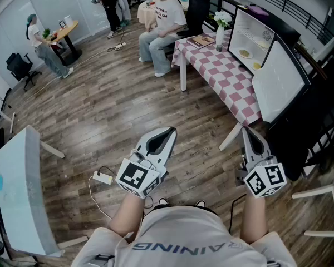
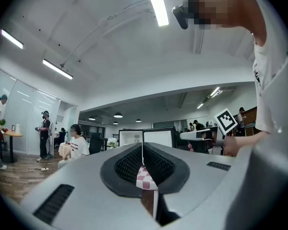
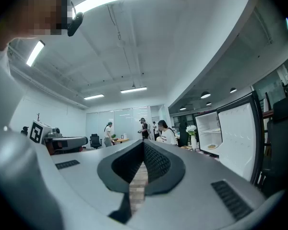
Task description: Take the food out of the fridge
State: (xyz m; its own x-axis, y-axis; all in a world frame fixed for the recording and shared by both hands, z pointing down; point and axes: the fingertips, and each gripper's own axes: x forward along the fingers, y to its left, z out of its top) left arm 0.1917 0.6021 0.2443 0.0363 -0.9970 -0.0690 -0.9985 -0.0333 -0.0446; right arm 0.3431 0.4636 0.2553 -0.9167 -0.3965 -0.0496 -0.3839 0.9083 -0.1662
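Wooden floor (image 1: 128, 93) across most of the head view. White table (image 1: 19, 188) at 8 o'clock, along the left edge. Second table (image 1: 225, 77) at 1 o'clock, covered by a red-and-white checked cloth, running away toward the back of the room. Small white fridge (image 1: 250, 28) at 2 o'clock, at that table's right side, with its door (image 1: 278, 79) swung wide open. Seated person (image 1: 161, 26) in a white shirt at 12 o'clock, near the checked table's far end. Left gripper (image 1: 170, 130) at 6 o'clock, level, jaws pressed together, nothing between them. Right gripper (image 1: 246, 129) at 4 o'clock, level, jaws likewise closed and empty, tip near the checked table's near corner. Vase (image 1: 220, 35) of white flowers just left of the fridge. Food (image 1: 244, 53) on the fridge shelves, in small yellowish portions, well apart from both grippers.
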